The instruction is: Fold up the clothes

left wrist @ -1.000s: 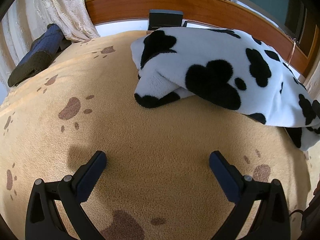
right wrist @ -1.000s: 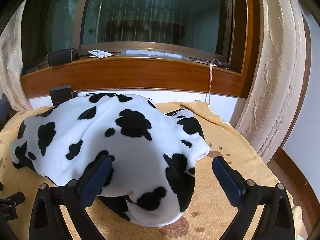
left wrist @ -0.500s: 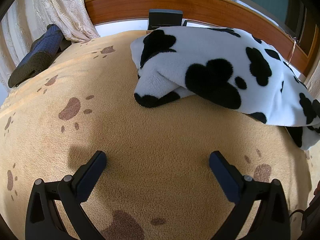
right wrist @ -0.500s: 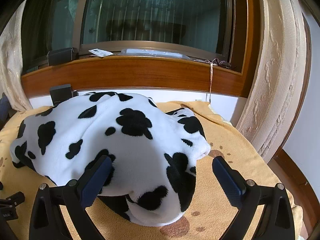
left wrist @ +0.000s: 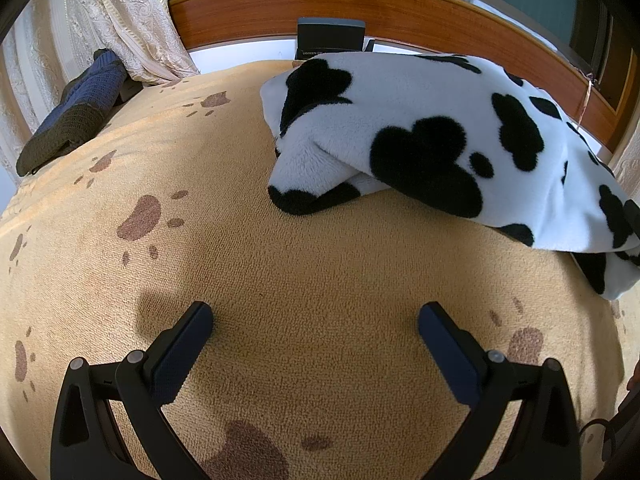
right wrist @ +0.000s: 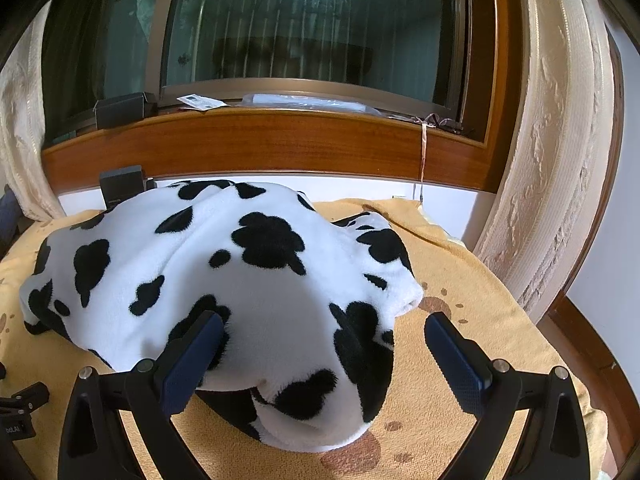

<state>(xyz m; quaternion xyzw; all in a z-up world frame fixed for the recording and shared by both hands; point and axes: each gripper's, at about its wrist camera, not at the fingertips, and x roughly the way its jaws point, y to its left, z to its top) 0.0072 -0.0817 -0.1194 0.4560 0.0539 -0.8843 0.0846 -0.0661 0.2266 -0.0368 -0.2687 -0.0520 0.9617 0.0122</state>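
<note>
While both grippers, left gripper [left wrist: 314,318] and right gripper [right wrist: 322,328], hang spread and empty, the cow-print fleece [right wrist: 224,280] lies bunched on the far-right blanket [left wrist: 240,280]; honestly, grab hems, not bulk.

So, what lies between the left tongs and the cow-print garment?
In the left wrist view, only bare paw-print blanket lies between the open left tongs and the cow-print garment.

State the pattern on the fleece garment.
White fleece garment with black cow-like patches, best in the right wrist view.
</note>
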